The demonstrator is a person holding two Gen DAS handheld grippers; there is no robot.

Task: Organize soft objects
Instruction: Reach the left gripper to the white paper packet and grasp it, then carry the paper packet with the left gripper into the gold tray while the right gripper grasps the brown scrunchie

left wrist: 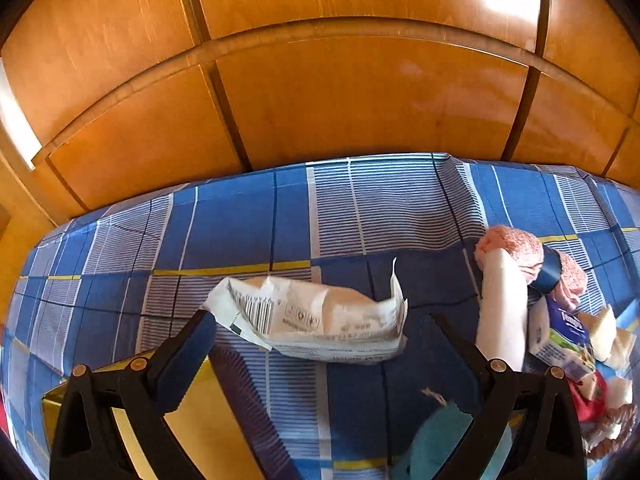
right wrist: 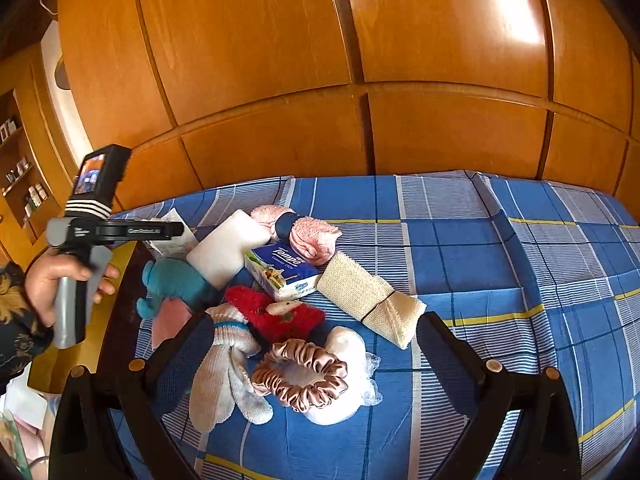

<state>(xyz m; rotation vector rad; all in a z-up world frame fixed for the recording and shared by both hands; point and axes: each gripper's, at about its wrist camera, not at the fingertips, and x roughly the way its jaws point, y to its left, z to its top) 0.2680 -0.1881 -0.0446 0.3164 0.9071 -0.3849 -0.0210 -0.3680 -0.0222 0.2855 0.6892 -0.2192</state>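
**Both claws released over a bed of soft things**

Spread across the bed (right wrist: 500,248), in blue plaid sheet. Heaped near its left edge: white foam block (right wrist: 224,250), beige rolled cloth (right wrist: 372,300), white glove (right wrist: 224,364), Tempo tissue pack (right wrist: 282,270), pink scrunchie (right wrist: 302,378). Lying apart, just ahead of the left claw (left wrist: 320,328): crumpled white packet (left wrist: 320,324). Left claw spread wide, empty. Right claw (right wrist: 316,328) likewise released, hovering above the scrunchie.

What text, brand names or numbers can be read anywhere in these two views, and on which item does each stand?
"Tempo": on the blue and white tissue pack, printed on its top and again on its side.
Crumpled white paper packet: a barcode with digits and small print, too blurred to read.
Black handheld gripper body: white lettering, too small to read.
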